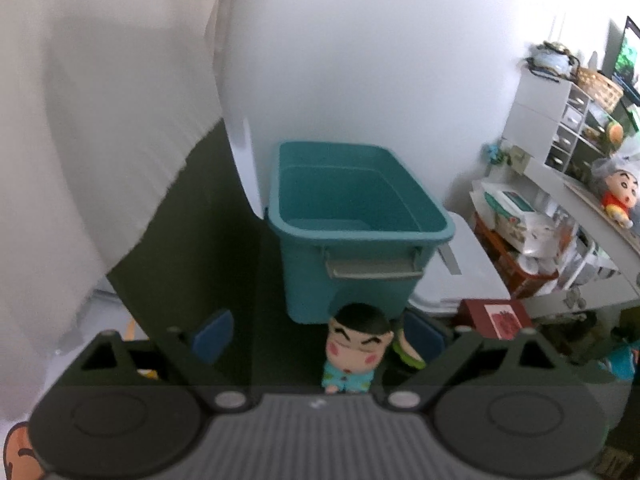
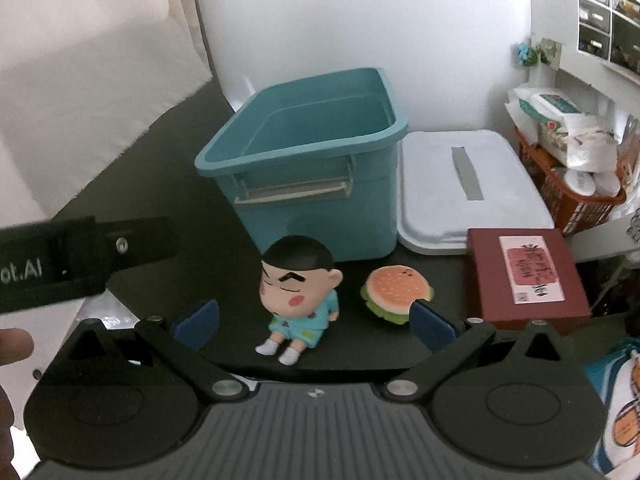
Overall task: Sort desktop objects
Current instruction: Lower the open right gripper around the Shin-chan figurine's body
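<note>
A cartoon boy figurine [image 2: 294,296] in a light blue outfit sits on the dark desk in front of an empty teal bin [image 2: 308,160]. Right of it lie a toy hamburger [image 2: 394,290] and a maroon box [image 2: 524,276] with a pink label. My right gripper [image 2: 314,324] is open, its blue pads either side of the figurine and clear of it. In the left wrist view the figurine [image 1: 354,352] stands between the open pads of my left gripper [image 1: 320,338], nearer the right one, with the bin [image 1: 356,220] just behind. Only a green edge of the hamburger [image 1: 408,354] shows there.
A white lid [image 2: 468,184] with a grey strip lies right of the bin. An orange basket [image 2: 576,196] of packets and white drawer units [image 1: 556,124] stand at the right. The left gripper's body [image 2: 80,256] crosses the right wrist view at left. White wall behind.
</note>
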Available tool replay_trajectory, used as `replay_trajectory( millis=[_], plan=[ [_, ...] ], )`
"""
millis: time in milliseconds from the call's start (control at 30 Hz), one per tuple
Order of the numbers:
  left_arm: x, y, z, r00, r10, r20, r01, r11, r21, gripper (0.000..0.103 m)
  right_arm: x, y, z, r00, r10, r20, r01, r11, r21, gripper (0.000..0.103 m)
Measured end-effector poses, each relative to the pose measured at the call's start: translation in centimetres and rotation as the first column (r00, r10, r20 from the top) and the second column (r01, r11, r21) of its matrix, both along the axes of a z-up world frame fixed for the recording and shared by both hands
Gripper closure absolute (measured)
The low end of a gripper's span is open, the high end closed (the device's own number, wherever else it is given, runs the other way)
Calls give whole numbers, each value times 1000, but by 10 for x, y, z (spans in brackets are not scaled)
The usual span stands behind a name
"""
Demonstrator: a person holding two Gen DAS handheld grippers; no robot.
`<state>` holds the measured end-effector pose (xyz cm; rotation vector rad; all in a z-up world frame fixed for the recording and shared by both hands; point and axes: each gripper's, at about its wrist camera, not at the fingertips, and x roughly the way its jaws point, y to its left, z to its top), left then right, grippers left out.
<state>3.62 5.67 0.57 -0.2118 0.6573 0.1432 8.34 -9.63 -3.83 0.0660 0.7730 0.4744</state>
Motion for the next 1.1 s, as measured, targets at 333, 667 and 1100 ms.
replay_trajectory(
  millis=[333, 667, 1100],
  plan=[
    [11, 3, -14, 1000, -28, 10, 28, 998, -61, 9, 5, 10, -21, 1000, 15, 8, -15, 999, 42, 0],
    [21, 2, -37, 996, -93, -4, 93, 992, -81, 8, 17, 16, -51, 998, 55, -2, -55, 997, 63, 9],
    [28, 17, -65, 996, -72, -50, 67, 993, -95, 6, 30, 24, -76, 994, 88, -57, -83, 993, 87, 60]
  ],
)
